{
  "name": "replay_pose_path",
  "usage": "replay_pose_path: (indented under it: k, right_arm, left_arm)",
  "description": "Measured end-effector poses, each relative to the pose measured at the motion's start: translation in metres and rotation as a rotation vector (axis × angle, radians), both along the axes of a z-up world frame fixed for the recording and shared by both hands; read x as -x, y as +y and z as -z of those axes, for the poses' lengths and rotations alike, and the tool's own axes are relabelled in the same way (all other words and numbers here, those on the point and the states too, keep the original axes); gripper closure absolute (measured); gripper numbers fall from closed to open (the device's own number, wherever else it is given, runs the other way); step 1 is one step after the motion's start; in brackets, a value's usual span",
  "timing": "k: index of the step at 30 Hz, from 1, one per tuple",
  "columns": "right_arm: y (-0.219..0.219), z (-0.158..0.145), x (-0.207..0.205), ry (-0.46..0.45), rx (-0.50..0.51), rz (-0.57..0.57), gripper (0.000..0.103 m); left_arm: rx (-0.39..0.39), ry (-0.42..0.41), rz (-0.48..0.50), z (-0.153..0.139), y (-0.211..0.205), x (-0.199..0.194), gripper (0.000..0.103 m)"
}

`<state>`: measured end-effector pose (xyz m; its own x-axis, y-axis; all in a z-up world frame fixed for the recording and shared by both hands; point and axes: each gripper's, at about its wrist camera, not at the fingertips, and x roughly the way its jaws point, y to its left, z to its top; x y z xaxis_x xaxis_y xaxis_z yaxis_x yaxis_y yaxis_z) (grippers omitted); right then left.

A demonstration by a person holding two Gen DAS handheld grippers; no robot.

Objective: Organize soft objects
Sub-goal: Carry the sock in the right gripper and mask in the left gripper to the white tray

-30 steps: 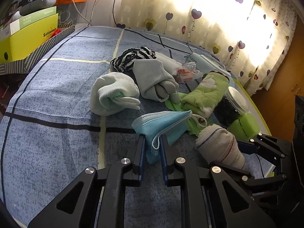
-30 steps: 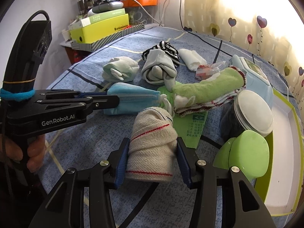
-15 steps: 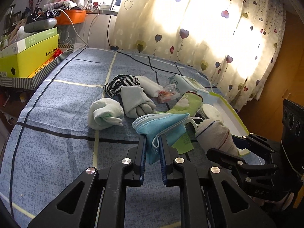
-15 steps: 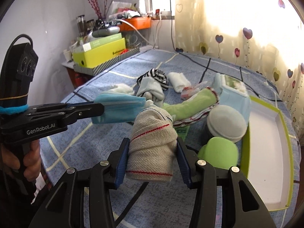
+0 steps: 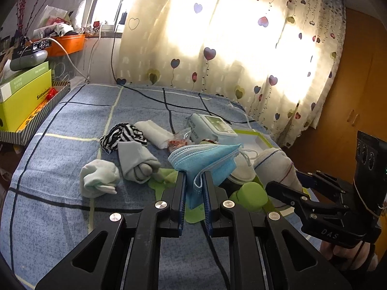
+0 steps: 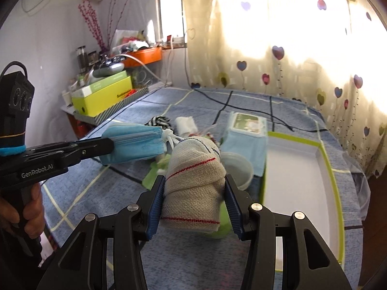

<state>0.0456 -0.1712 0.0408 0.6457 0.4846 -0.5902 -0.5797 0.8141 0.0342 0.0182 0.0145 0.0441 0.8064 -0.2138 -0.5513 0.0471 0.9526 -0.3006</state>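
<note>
The white tray lies bare; left jaws clench a blue mask, right jaws a rolled sock.

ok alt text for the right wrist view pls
The right gripper clamps a rolled beige sock above a blue bed. At left, the left gripper holds a blue mask; an empty white tray lies at right.
</note>
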Motion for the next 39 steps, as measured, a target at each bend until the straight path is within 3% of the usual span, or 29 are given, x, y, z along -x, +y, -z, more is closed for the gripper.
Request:
replay_pose_path:
  k: [17,39]
  right_arm:
    - [-0.077,0.004,-0.026,0.010,-0.048,0.174,0.057]
    - [-0.144,0.050,-0.073,0.138,-0.049,0.312,0.056]
  left_arm:
    - [-0.049,0.001,0.120,-0.009,-0.072,-0.056,0.089]
    - [-0.141,0.122,0.249,0.012,-0.167,-0.120,0.089]
